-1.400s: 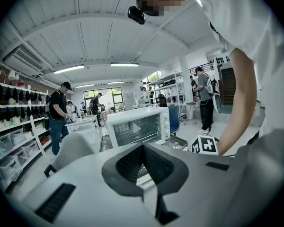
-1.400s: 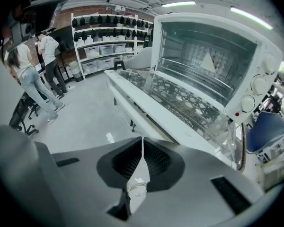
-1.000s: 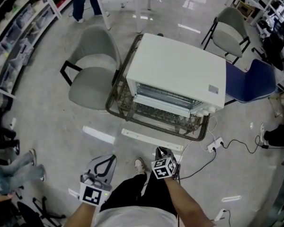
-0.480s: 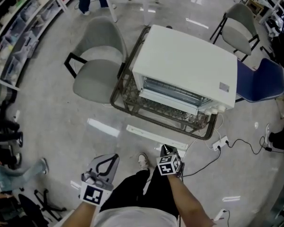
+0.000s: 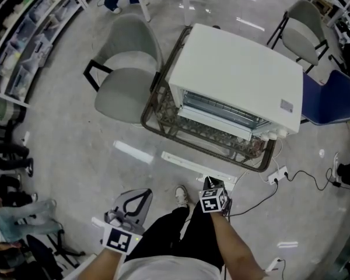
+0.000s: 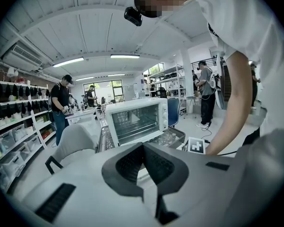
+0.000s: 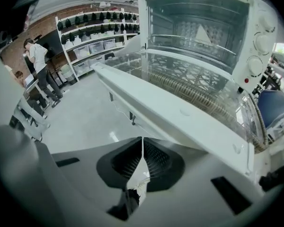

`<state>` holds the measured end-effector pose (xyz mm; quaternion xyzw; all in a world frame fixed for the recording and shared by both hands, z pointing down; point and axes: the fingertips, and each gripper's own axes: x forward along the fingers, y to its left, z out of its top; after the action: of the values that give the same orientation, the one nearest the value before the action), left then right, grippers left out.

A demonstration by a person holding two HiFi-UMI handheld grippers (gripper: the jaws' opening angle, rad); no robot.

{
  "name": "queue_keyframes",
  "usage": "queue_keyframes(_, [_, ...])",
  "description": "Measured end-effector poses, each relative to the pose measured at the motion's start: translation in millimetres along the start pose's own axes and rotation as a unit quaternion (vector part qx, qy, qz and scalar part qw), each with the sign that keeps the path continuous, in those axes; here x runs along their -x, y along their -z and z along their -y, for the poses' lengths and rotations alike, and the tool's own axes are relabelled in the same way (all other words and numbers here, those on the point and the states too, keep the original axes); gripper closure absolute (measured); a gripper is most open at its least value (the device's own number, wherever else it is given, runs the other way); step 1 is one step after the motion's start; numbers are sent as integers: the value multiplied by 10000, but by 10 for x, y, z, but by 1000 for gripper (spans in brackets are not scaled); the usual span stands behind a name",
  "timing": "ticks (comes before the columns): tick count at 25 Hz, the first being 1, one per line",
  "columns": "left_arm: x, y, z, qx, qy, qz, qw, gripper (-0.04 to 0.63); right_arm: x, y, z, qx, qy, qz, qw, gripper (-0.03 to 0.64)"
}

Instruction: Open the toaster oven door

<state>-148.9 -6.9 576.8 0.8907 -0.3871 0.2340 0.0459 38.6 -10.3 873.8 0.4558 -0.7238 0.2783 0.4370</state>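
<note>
The white toaster oven [image 5: 233, 69] stands on a low wicker table [image 5: 153, 125]. Its glass door [image 5: 195, 167] hangs open and lies flat, its white handle edge towards me. In the right gripper view the open cavity of the oven [image 7: 203, 27] shows its racks, and the door's white edge [image 7: 180, 115] runs just beyond the jaws. My right gripper [image 5: 207, 182] [image 7: 142, 139] is shut with nothing in it, close under that edge. My left gripper [image 5: 143, 192] [image 6: 143, 145] is shut and empty, low at the left, away from the oven [image 6: 137, 119].
A grey chair [image 5: 125, 92] stands left of the table, another grey chair [image 5: 303, 31] and a blue chair [image 5: 332, 101] at the right. A power strip [image 5: 278, 174] and cable lie on the floor. Shelves [image 5: 23, 45] line the left wall. People stand around.
The oven has slid right and slightly down in the head view as the camera shifted. Both grippers stay shut and low, and the door stays open.
</note>
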Motion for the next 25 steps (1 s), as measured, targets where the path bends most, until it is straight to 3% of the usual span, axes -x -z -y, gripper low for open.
queue_keyframes(14, [-250,9,140,-89,178,116,9997,578,-271,208,65,-8,-188,-333,9993,584])
queue_keyframes(25, [-290,130,188,-15,222,-56,9997,578,-440,367,151,-123,-208,-550,9982,584])
